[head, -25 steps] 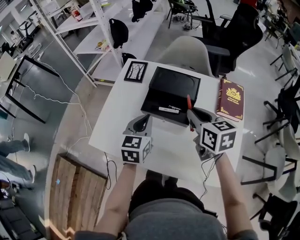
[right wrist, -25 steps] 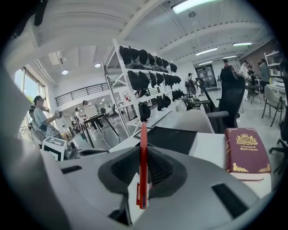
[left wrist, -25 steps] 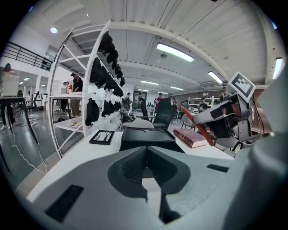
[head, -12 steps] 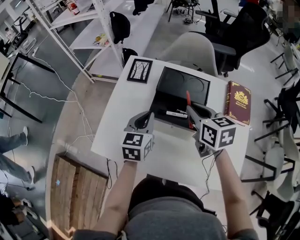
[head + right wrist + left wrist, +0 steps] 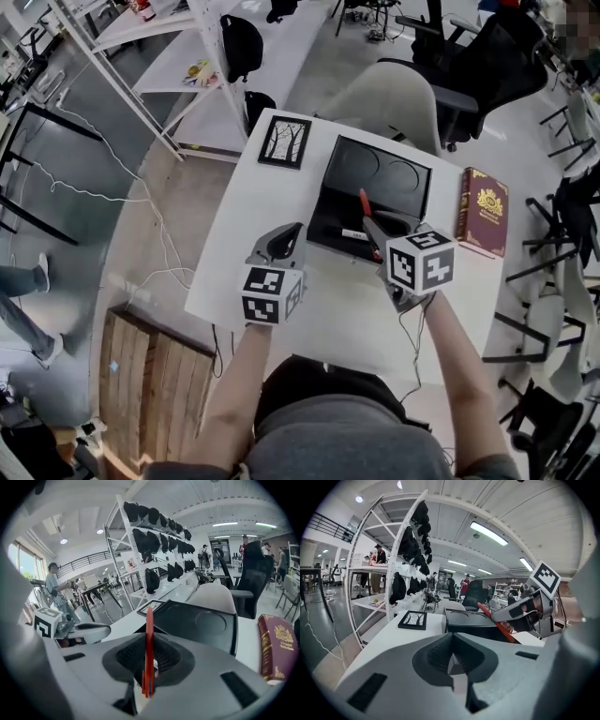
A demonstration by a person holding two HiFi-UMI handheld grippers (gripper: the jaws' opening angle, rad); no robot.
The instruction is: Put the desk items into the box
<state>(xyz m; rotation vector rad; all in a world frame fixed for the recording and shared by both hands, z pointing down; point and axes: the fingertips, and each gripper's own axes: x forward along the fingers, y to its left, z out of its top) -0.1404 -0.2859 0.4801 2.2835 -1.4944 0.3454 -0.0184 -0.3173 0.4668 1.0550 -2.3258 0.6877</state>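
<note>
We hold the slim red plastic pen (image 5: pixel 148 630) pinched in our right gripper's (image 5: pixel 149 665) narrow jaws, its long axis pointing straight out ahead toward the open black rectangular box (image 5: pixel 201 620) just beyond the tips, while our left gripper (image 5: pixel 452 660), jaws together and empty, waits alongside.

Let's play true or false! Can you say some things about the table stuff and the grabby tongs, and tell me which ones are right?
1. The right tongs hold a red pen. True.
2. The left tongs hold the book. False: the left tongs are shut on nothing, and the book lies on the table, to the right of the box.
3. The black box is open. True.
4. The picture is inside the box. False: it lies on the table, to the left of the box.
</note>
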